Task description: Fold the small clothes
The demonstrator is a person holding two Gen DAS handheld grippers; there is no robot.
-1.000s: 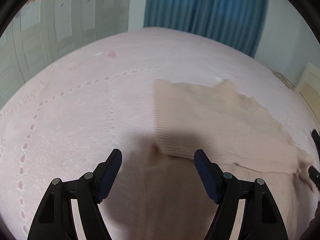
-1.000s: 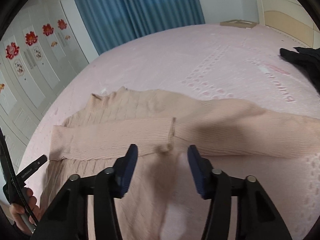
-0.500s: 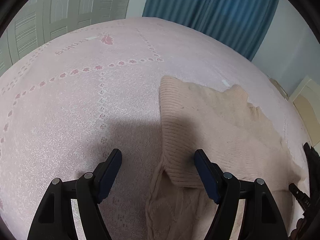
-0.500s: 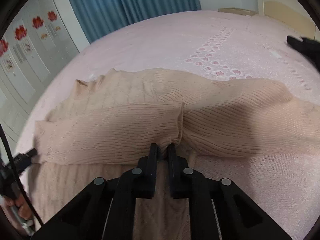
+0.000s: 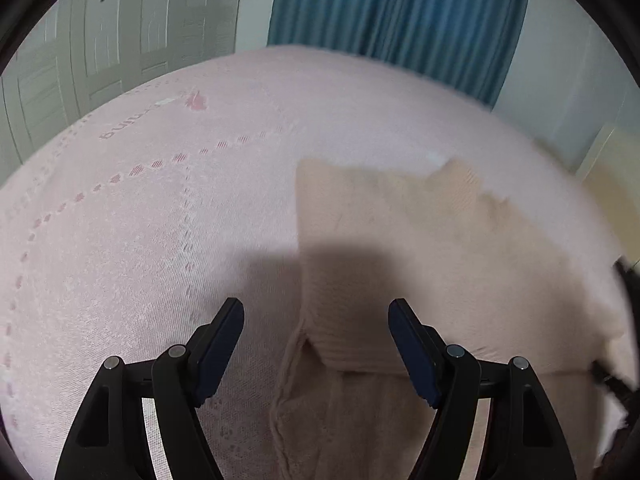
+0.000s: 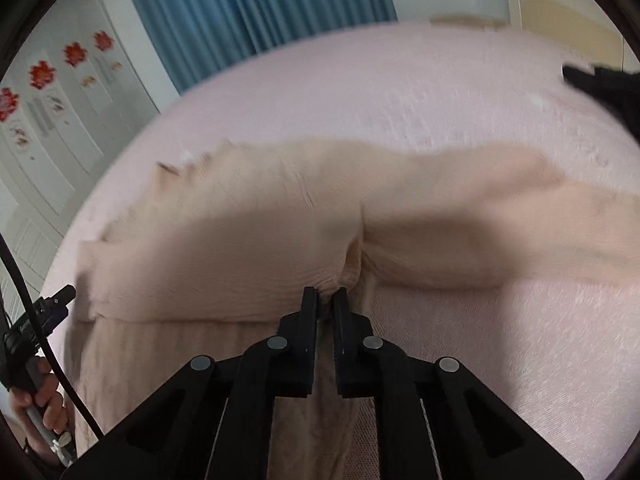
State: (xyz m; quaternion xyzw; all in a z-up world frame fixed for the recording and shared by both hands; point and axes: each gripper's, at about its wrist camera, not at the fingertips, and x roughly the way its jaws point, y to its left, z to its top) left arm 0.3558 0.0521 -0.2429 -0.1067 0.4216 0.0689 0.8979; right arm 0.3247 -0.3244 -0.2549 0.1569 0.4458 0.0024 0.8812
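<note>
The right gripper (image 6: 325,295) has just clamped onto the beige sweater's (image 6: 240,240) folded sleeve cuff; the left gripper (image 5: 316,316), wide open and empty, straddles the sleeve's fold, ready to grip.

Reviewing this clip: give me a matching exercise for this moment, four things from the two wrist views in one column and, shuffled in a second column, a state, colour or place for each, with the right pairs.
Things:
1. left gripper
2. right gripper
3. curtain
4. dark garment

States, colours, places:
A. blue, hanging behind the bed
B. jaws pinched on the beige sweater at the folded sleeve's end
C. lying on the pink bedspread at the right edge of the right wrist view
D. jaws wide apart over the sweater's folded edge, gripping nothing

Pairs: 1-D, 2-B, 3-A, 4-C
</note>
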